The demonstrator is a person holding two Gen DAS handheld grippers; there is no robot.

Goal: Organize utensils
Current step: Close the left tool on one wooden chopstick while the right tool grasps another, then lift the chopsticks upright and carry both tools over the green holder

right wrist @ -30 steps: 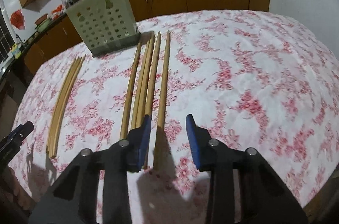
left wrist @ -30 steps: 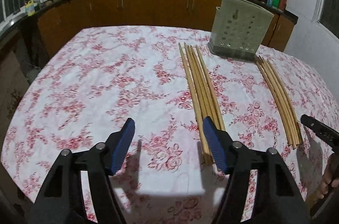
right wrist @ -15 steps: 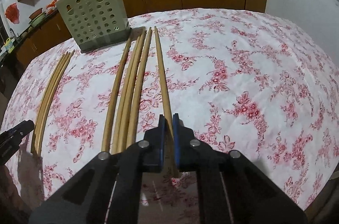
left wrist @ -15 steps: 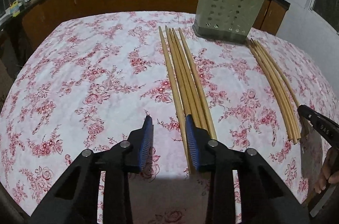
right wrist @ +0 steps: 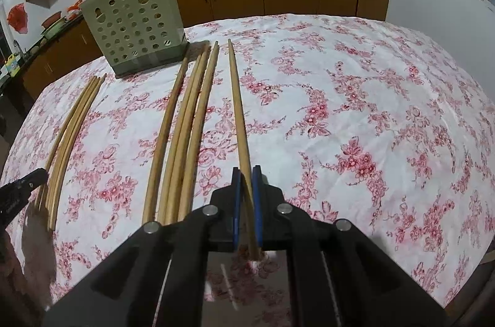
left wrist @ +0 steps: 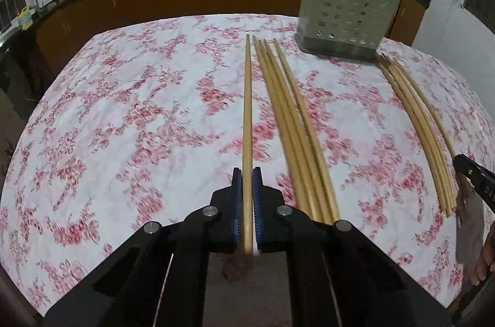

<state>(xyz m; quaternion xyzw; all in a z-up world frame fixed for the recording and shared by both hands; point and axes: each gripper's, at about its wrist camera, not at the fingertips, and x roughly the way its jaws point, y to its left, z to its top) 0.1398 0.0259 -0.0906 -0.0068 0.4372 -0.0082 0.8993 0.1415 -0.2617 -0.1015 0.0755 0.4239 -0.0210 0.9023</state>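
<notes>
Each gripper is clamped on one chopstick: the left gripper holds the left chopstick, the right gripper the right chopstick. The perforated utensil holder stands at eleven o'clock from the right gripper. A sound approach is probably to lift level, then tip each stick upright over the holder's mouth.

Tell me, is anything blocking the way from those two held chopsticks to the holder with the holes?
Nothing visible does. The left gripper is shut on one chopstick, the right gripper on another. Only bare tablecloth and loose chopsticks lying flat separate them from the holder.
</notes>
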